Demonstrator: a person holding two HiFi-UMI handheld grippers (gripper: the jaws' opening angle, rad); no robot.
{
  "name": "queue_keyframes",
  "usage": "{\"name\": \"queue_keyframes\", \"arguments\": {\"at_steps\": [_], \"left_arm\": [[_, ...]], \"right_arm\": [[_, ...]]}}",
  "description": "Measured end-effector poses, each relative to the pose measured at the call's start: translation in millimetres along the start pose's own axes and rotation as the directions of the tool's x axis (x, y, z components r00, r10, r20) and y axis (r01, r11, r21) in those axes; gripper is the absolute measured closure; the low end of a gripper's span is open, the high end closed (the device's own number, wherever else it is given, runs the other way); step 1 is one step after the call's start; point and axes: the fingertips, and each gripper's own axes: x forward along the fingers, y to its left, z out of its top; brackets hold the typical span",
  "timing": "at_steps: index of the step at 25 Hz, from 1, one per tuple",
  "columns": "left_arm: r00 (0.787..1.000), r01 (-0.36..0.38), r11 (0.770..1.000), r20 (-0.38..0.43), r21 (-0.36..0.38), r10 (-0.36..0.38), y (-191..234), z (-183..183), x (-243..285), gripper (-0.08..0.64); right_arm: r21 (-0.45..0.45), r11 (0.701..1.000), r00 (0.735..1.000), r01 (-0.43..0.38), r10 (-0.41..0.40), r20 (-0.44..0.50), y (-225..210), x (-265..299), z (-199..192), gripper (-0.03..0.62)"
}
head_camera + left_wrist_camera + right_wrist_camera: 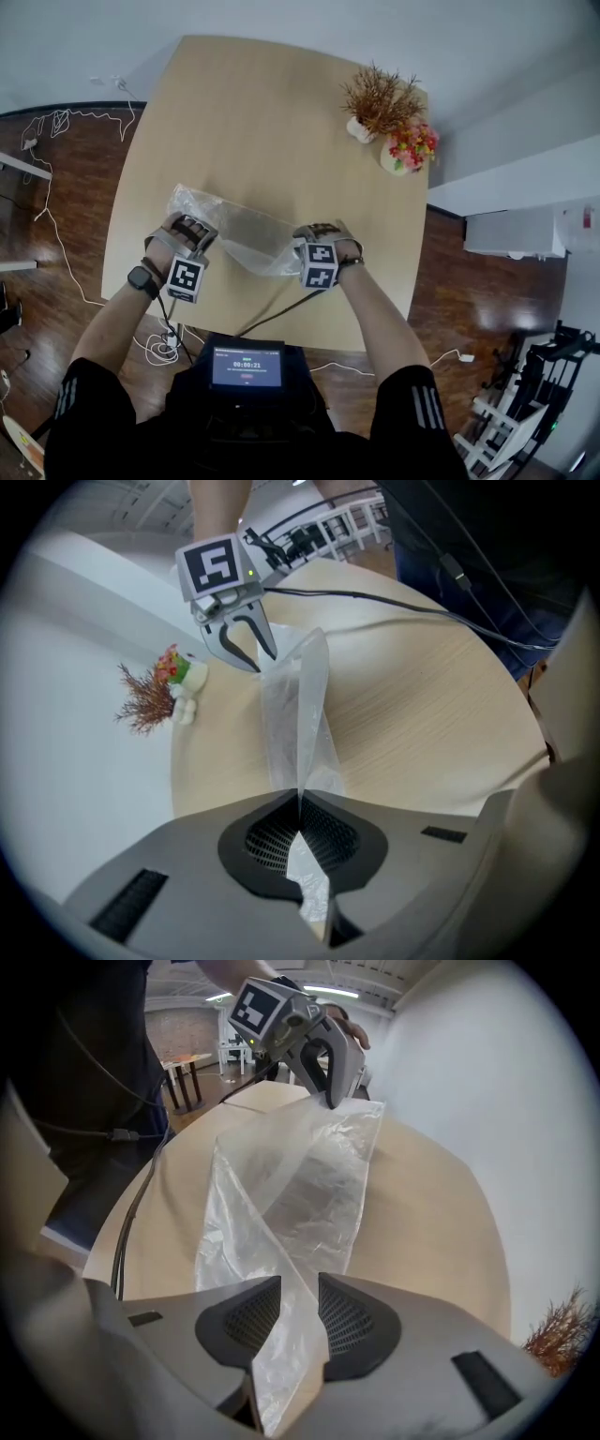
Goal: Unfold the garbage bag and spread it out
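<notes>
A clear, crinkled garbage bag [234, 230] hangs stretched between my two grippers above the light wooden table [253, 112]. My left gripper [298, 803] is shut on one end of the garbage bag [295, 705], the film pinched tight between its pads. In the head view, this left gripper [190, 228] is at the bag's left end. My right gripper [291, 1302] has its jaws apart; a strip of the garbage bag [291, 1194] runs loosely through the gap and no pad presses on it. The right gripper [314, 234] sits at the bag's right end.
A pot of dried brown twigs [380, 98] and a small pot of red and yellow flowers [411, 148] stand at the table's far right corner. A small screen [247, 366] is at my waist. Cables [56, 122] trail over the dark wood floor on the left.
</notes>
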Motion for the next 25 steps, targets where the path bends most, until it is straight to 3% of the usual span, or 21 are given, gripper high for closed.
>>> {"name": "queue_keyframes", "arguments": {"at_steps": [7,10,15,20,25], "left_arm": [[1.000,0.003,1.000,0.001,-0.029,-0.002,-2,0,2,0.559],[1.000,-0.001,1.000,-0.008,-0.021,0.001,-4,-2,4,0.559],[0.999,0.002,0.999,-0.045,0.035,-0.001,-11,-12,12,0.559],[1.000,0.005,1.000,-0.028,0.004,-0.005,-12,-8,10,0.559],[0.999,-0.012,1.000,-0.030,-0.021,0.012,-10,-11,10,0.559]], "right_arm": [[-0.022,0.995,0.993,-0.100,0.099,-0.059,17,23,-3,0.451],[-0.036,0.994,0.993,-0.108,0.105,-0.062,23,26,-2,0.517],[0.001,0.992,0.991,-0.124,0.124,-0.045,29,27,-3,0.570],[0.012,0.996,0.996,-0.083,0.083,-0.031,26,25,-3,0.572],[0.060,0.998,0.999,0.036,-0.037,0.021,7,3,4,0.572]]}}
